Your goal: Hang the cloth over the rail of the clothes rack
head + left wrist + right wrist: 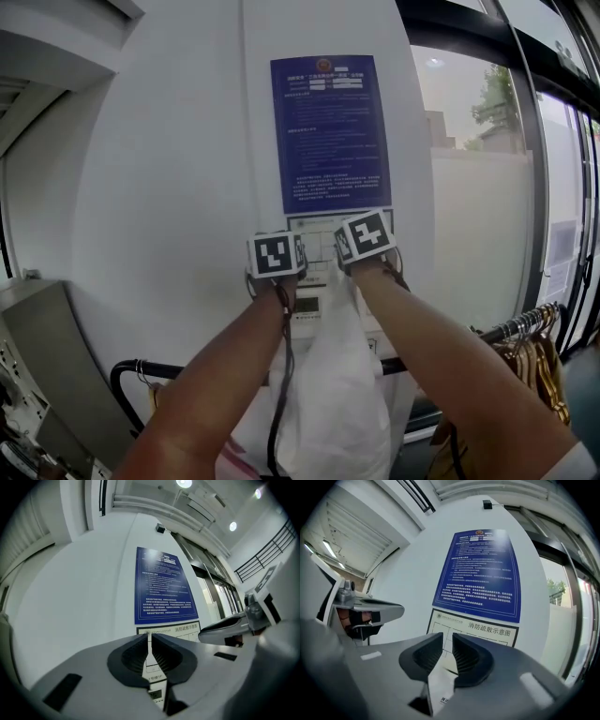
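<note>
Both grippers are raised side by side in front of a white wall, above the black rail [141,367] of the clothes rack. The white cloth [342,394] hangs from my right gripper [364,236] and drops between my forearms across the rail. In the right gripper view a white fold with a small label [440,686] sits between the jaws of the right gripper [447,637], which is shut on it. My left gripper [275,255] is just to the left. Its jaws [150,637] are shut, with only the wall sign showing through the slit and no cloth seen there.
A blue notice [330,131] and an evacuation plan [487,630] are on the wall straight ahead. Hangers with garments [534,352] crowd the rail's right end. Glass doors [562,187] stand at the right and a grey cabinet [47,347] at the lower left.
</note>
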`<state>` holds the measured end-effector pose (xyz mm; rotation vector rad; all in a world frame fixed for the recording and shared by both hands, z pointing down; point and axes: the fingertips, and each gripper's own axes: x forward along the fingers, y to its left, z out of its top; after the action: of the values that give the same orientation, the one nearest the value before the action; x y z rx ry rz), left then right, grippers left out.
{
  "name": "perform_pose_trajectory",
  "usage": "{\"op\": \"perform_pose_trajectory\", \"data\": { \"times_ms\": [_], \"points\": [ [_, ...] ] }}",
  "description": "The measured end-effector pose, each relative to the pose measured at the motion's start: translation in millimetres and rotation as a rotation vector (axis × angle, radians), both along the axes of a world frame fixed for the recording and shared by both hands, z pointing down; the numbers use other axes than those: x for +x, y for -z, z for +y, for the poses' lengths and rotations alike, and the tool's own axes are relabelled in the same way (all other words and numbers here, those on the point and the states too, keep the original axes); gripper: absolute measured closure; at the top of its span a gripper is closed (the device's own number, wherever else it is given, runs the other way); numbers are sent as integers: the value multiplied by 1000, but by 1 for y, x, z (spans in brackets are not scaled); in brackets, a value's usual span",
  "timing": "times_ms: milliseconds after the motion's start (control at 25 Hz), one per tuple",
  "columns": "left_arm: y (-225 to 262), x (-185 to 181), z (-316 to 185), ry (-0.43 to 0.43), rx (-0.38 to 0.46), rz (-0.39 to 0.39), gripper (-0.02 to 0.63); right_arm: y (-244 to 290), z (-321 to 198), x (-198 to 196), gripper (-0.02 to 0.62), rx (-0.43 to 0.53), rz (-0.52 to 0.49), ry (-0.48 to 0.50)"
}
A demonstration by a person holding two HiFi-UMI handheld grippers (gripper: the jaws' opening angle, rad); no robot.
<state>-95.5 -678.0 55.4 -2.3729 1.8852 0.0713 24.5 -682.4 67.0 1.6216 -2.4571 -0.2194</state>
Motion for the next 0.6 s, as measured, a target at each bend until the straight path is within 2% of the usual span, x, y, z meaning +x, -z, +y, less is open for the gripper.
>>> {"op": "perform_pose_trajectory", "data": {
  "times_ms": [120, 320, 400, 600],
  "points": [
    [3, 6, 2, -10, 14, -9, 594, 5, 1, -1, 504, 29, 7, -2],
    [14, 15, 14, -60, 34, 17, 594, 16, 16, -8, 502, 61, 8, 30],
    [23, 20, 29, -97, 54, 29, 594, 25, 32, -13, 502, 90, 16, 49],
    [45, 43, 94, -211, 133, -2, 594, 38, 99, -27, 502, 180, 23, 108]
  ]
}}
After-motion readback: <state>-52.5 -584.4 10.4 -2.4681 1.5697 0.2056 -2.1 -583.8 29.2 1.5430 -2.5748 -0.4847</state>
